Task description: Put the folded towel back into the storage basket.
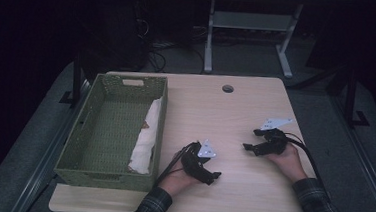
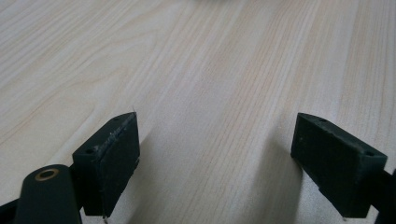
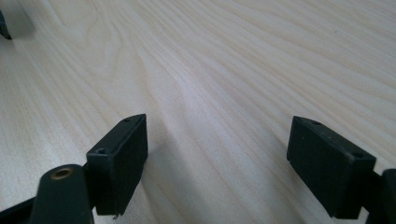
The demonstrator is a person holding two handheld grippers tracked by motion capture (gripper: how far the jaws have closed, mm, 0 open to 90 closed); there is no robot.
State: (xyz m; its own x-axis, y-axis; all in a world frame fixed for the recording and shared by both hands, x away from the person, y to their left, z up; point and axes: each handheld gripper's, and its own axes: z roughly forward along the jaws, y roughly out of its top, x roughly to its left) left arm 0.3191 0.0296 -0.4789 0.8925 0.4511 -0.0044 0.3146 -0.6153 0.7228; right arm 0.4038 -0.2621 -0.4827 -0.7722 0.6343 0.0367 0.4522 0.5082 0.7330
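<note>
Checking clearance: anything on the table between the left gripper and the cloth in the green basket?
Only the basket's own right wall. The cloth lies just inside it; the left gripper is low over bare tabletop, jaws open and empty. It would likely have to go over the rim.

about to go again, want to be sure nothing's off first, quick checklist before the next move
1. Left gripper jaws open, nothing between them: ok.
2. Right gripper jaws open, nothing between them: ok.
3. Both grippers low over bare table, apart from each other: ok.
4. Green basket upright at the table's left side: ok.
5. White cloth lies inside the basket along its right wall: ok.
6. Whether the cloth is neatly folded: cannot tell.
</note>
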